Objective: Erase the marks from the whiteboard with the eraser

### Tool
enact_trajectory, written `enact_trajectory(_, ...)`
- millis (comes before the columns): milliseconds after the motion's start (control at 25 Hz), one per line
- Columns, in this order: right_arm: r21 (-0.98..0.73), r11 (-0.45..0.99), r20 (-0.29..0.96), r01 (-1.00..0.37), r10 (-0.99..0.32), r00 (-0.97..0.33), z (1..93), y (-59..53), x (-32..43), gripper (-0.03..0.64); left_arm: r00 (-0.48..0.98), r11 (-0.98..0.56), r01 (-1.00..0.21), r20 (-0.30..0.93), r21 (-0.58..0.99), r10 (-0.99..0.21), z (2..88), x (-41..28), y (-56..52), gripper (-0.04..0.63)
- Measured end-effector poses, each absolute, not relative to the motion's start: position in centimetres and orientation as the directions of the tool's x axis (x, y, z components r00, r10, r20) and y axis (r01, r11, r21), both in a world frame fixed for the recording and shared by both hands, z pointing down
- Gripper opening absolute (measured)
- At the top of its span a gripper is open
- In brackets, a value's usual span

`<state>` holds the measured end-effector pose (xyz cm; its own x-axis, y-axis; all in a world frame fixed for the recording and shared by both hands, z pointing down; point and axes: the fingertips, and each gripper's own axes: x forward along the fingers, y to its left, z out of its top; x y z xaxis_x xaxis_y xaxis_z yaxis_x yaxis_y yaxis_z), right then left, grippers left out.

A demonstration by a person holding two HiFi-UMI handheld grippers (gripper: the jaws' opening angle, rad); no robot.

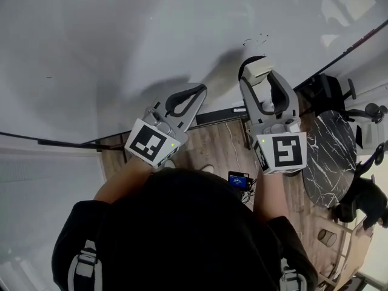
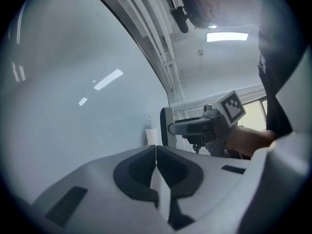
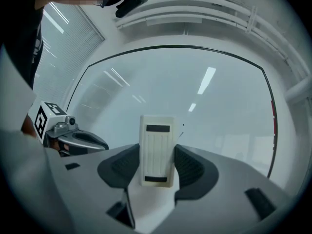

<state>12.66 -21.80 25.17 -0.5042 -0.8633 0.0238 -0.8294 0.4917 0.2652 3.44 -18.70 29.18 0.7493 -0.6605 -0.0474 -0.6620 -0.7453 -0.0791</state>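
The whiteboard [image 1: 121, 53] lies open and unobstructed to the left of and above both claws, with only small marks [image 1: 256, 40] just above the eraser [image 1: 256, 69] that the right claw [image 1: 257, 74] grips. The left claw [image 1: 197, 93], jaws together, hangs close on its left and narrows the sideways room there. Below, the board's dark ledge [image 1: 218, 115] and a round marble table [image 1: 330, 156] at the right block the way.

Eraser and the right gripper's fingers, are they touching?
Touching: the right gripper view shows the eraser pressed between both fingers of the right gripper.
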Motion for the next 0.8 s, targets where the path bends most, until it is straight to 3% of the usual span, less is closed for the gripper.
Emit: enact_trajectory(800, 0.368, 0.286, -0.042, -0.885, -0.946, -0.323, 22.2, -25.2, 10.8, 0.222, 0.779, -0.780, -0.625, -0.073, -0.027, -0.622, 29.5, 1.1, -18.8, 0.006)
